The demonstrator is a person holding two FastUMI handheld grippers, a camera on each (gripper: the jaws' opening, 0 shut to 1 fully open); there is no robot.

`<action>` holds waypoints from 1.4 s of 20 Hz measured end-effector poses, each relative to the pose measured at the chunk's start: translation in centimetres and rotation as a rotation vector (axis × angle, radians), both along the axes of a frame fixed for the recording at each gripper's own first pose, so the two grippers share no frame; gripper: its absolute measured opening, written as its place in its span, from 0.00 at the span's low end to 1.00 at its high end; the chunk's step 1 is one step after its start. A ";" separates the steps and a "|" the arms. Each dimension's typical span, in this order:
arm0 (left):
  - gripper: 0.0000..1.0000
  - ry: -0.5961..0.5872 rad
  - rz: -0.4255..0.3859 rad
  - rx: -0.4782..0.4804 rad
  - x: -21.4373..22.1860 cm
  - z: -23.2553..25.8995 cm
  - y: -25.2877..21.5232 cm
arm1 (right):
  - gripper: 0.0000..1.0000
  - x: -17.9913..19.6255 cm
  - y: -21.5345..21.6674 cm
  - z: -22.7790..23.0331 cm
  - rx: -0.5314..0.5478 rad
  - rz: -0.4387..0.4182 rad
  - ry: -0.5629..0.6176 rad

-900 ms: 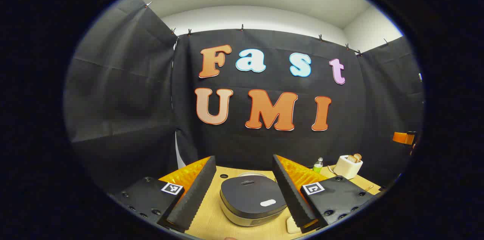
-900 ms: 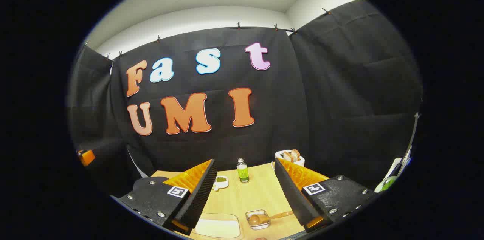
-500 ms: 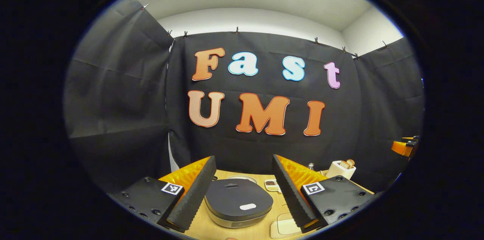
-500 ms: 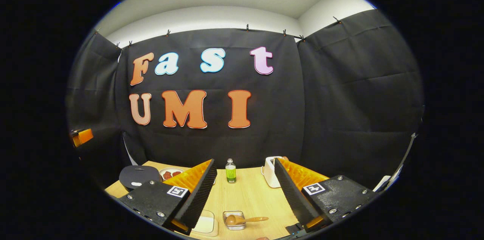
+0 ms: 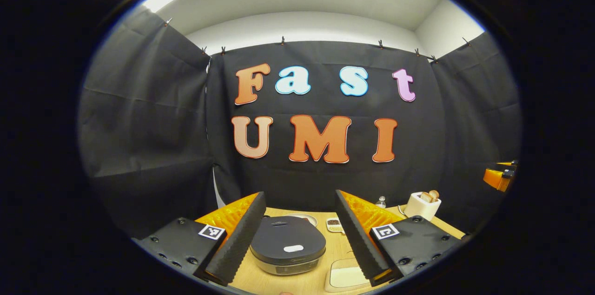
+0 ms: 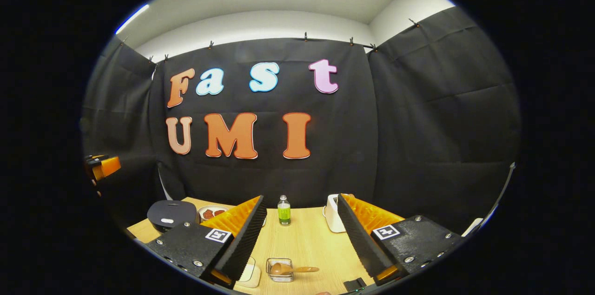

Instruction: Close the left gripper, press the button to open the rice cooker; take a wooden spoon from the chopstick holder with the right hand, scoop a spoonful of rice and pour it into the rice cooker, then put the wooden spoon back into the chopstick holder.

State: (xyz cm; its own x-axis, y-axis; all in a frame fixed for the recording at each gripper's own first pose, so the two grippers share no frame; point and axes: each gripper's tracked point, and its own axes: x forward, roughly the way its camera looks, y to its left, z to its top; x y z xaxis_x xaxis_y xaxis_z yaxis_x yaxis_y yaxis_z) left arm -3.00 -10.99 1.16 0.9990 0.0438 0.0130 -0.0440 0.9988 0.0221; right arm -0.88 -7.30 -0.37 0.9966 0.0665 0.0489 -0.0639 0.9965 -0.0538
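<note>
Left gripper view: the left claw [image 5: 297, 234] gapes wide above the wooden surface [image 5: 332, 251], its fingers framing the rice cooker [image 5: 287, 245] (lid down). The right claw [image 6: 301, 238] is equally wide; below it a small glass dish [image 6: 280, 270] holds what looks like a wooden spoon [image 6: 292, 269].

R gripper [image 6: 300, 239] open above light wood table [image 6: 307, 244]. Small clear glass dish [image 6: 280, 270] w/ brown wooden spoon [image 6: 290, 269] near front edge. Dark-lidded rice cooker [image 6: 172, 213] far left.

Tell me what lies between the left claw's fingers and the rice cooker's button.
Nothing: in the left gripper view the open left claw hangs above the closed rice cooker, its button unobstructed.
</note>
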 end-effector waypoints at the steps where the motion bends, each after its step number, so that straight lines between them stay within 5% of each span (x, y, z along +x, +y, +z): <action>1: 0.98 0.005 0.000 -0.014 0.1 -0.1 -0.2 | 0.95 -0.1 -0.1 0.1 0.001 -0.005 -0.003; 13: 0.97 0.043 0.028 0.020 0.0 -0.5 2.7 | 0.95 0.2 2.0 -0.4 -0.011 -0.004 0.009; 18: 0.40 0.084 -0.001 0.145 0.5 -1.5 2.4 | 0.95 0.2 2.5 -0.6 -0.031 -0.001 0.005; 20: 0.05 0.090 -0.031 0.093 0.7 -1.8 1.6 | 0.95 0.1 2.1 -0.7 -0.021 -0.006 0.010; 22: 0.10 0.085 -0.031 0.023 1.3 -2.3 1.6 | 0.95 0.3 1.9 -0.8 -0.023 -0.016 0.011; 23: 0.00 0.087 -0.024 0.009 1.8 -2.1 2.1 | 0.95 0.3 1.6 -0.9 -0.026 -0.023 0.014; 28: 0.04 0.176 -0.050 -0.006 5.9 -6.5 2.5 | 0.95 0.7 1.1 -1.7 -0.023 -0.033 0.038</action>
